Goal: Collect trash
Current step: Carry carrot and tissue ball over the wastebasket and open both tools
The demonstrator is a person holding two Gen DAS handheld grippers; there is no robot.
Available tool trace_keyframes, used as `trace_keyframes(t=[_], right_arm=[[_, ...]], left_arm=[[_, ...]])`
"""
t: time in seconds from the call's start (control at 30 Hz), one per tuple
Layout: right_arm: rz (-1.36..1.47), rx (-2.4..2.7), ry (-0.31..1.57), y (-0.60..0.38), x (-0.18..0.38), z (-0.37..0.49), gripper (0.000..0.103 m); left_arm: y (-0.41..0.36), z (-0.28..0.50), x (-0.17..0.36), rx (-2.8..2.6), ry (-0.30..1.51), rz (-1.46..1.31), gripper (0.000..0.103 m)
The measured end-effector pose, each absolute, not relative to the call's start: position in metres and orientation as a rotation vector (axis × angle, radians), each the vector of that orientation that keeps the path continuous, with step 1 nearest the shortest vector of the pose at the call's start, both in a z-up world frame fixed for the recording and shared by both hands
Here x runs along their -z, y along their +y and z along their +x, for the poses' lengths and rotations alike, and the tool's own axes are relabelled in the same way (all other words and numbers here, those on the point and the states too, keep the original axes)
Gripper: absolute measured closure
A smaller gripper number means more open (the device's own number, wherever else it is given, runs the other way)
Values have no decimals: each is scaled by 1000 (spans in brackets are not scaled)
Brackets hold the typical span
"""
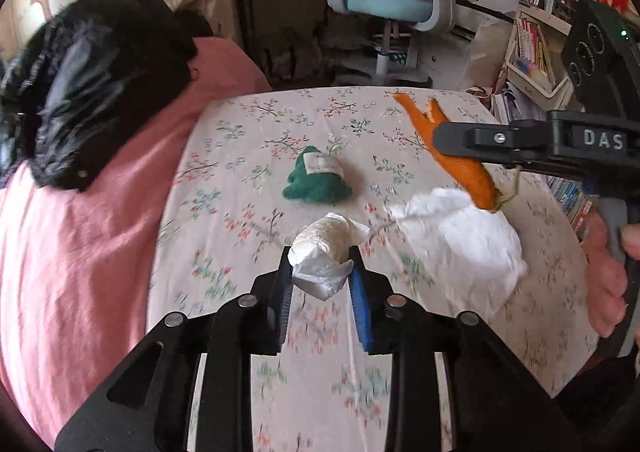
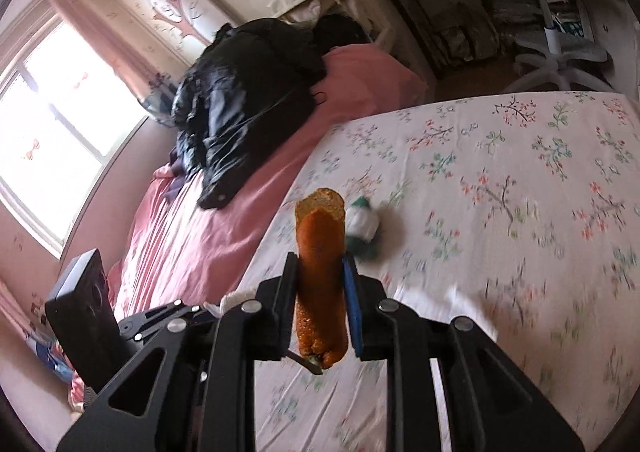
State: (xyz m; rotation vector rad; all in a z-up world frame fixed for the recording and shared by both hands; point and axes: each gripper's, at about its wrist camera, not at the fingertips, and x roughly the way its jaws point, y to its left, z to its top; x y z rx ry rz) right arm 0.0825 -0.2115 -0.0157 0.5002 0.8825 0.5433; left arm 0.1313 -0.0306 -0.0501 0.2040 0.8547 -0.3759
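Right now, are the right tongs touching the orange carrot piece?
Touching. In the right wrist view the right tongs clamp the orange carrot piece from both sides, with no gap at either pad, lifting it above the floral bedsheet.

The bed sheet [image 1: 400, 123] is pale with small flowers, the blanket [image 1: 100, 252] pink, the jacket [image 1: 100, 83] black, the carrot [image 2: 320, 272] orange.

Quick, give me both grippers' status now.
Left gripper: jaws shut on a crumpled white tissue wad.
Right gripper: jaws shut on an orange carrot piece.
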Motion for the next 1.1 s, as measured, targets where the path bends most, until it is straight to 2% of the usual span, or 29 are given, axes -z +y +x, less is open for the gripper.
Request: trace_keyframes(t=[0.3, 0.53, 1.1], right_arm=[[539, -542, 825, -214, 13, -23, 80], [459, -547, 865, -195, 29, -89, 80], [400, -586, 982, -171, 58, -146, 80]], left_arm=[[-4, 40, 40, 295, 825, 186, 77], [-2, -20, 41, 278, 795, 216, 77], [6, -60, 41, 279, 791, 210, 77]])
